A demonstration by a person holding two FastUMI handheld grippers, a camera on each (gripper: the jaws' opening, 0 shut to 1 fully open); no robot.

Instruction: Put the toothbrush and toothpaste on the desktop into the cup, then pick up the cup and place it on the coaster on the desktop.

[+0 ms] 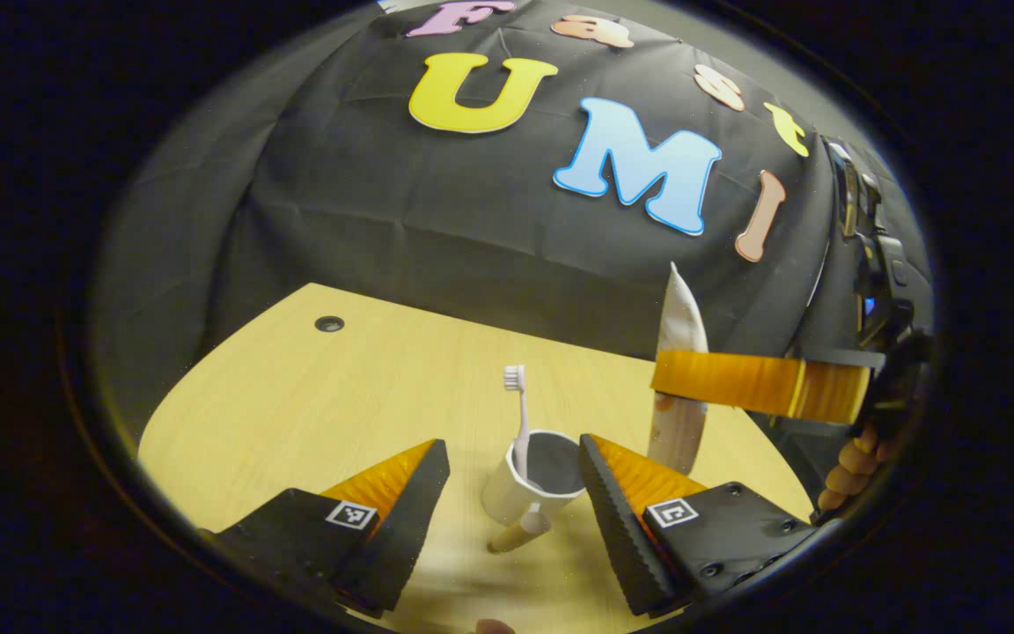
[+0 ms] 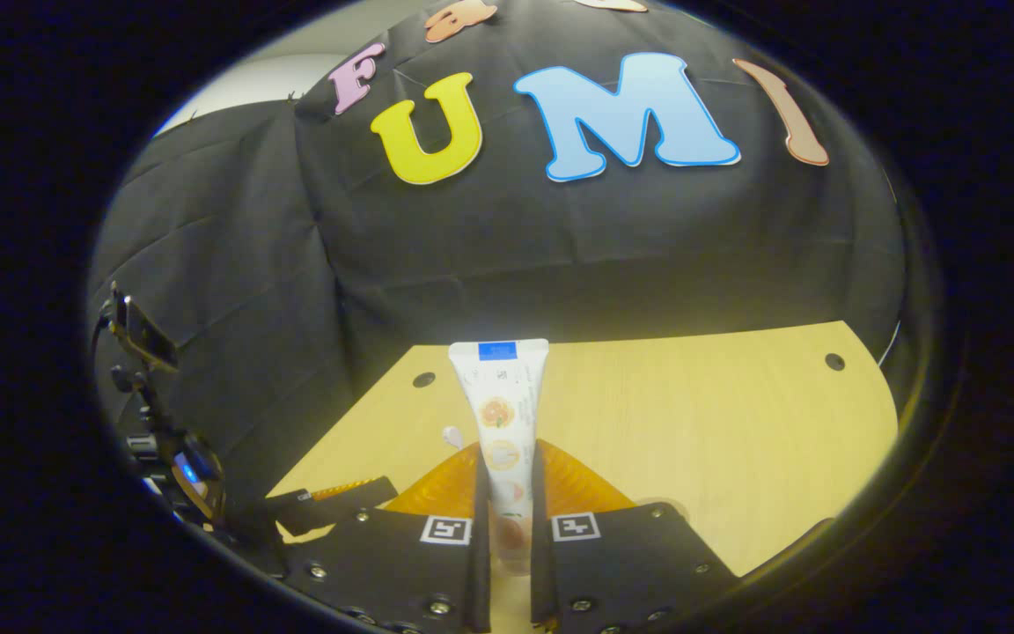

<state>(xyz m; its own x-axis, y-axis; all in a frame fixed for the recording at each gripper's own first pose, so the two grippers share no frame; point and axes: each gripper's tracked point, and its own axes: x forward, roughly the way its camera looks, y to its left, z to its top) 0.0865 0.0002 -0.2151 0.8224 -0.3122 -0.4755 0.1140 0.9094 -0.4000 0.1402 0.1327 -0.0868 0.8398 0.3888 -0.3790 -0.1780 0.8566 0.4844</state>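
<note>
Toothbrush (image 1: pixel 520 423) upright in the cup (image 1: pixel 532 489) on the desk (image 1: pixel 322 414), between the left gripper (image 1: pixel 514 480) jaws, which stand apart. Right gripper (image 2: pixel 507 489) jaws clamped on the toothpaste (image 2: pixel 500 414), held upright above the desk just beside the cup

- No word, brand or number can be read on anything on the desk.
- The toothpaste (image 2: pixel 500 414) bears a blue patch at its far end and round orange pictures down its face. The fine print beside them is too small to read.
- A square black-and-white marker tag (image 1: pixel 350 514) sits on each finger of the left gripper (image 1: pixel 514 480).
- The right gripper (image 2: pixel 507 453) has a like pair of squares (image 2: pixel 445 529), one on each side of the tube.
</note>
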